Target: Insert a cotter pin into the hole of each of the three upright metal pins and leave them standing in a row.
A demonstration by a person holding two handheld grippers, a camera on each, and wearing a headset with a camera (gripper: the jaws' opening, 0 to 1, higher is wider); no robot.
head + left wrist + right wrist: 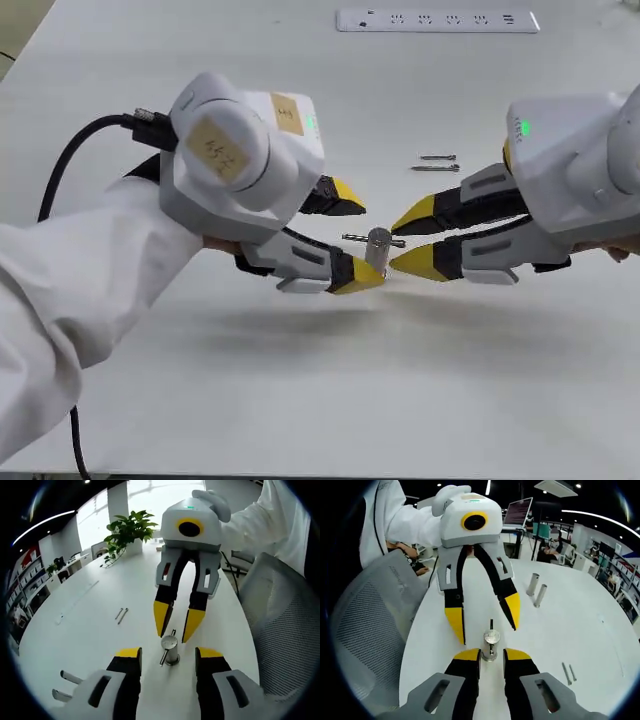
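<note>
One short metal pin (378, 250) stands upright on the white table with a thin cotter pin (358, 238) through its top. My left gripper (358, 240) comes from the left, open wide, its jaws on either side of the pin (170, 650). My right gripper (398, 244) faces it from the right, open narrowly, tips right at the pin (491, 644). Two more metal pins (536, 589) stand upright beyond the left gripper (485, 620). Two loose cotter pins (437, 163) lie side by side farther back. The right gripper (175, 627) hovers over the cotter pin's end.
A white power strip (437, 20) lies along the table's far edge. A mesh office chair (370, 620) stands beside the table. At one end of the table (75, 630) sits a potted plant (127, 530). A white sleeve (70, 300) holds the left gripper.
</note>
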